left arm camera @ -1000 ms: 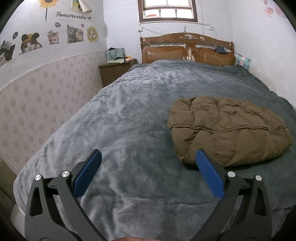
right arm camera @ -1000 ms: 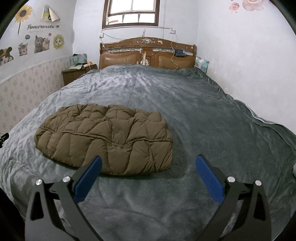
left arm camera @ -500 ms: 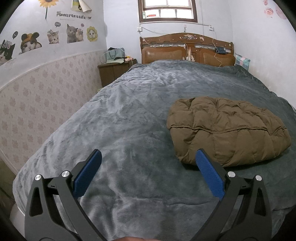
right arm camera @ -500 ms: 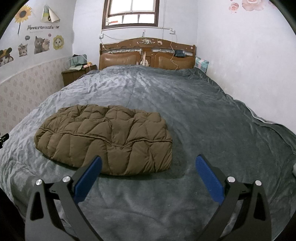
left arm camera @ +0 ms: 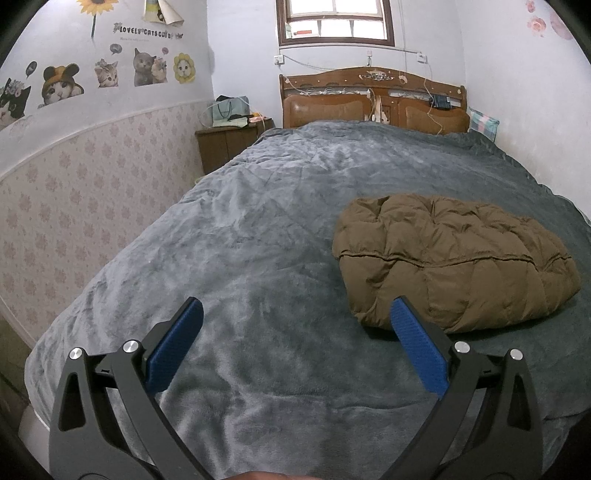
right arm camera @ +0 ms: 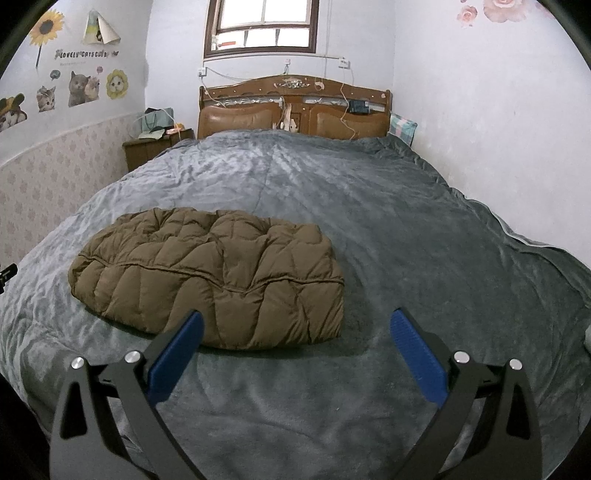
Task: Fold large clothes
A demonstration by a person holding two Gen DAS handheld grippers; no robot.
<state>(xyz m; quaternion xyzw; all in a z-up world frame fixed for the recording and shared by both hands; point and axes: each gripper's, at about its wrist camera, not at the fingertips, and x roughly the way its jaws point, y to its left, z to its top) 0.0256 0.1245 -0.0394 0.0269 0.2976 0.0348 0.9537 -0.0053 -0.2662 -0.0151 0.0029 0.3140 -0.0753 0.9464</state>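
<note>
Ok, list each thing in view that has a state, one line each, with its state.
Jacket: folded into a bundle, lying on the blanket, held by neither gripper.
Left gripper: open, empty, above the blanket and left of the jacket.
Right gripper: open, empty, near the jacket's front right corner.
Blanket: spread over the bed, slightly rumpled.
Window: daylight behind it; cannot tell if shut.

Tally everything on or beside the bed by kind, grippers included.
Brown puffer jacket, folded: 1
Grey blanket: 1
Wooden headboard: 1
Wooden nightstand: 1
Grippers, jaws apart: 2, left gripper, right gripper
Total: 6
</note>
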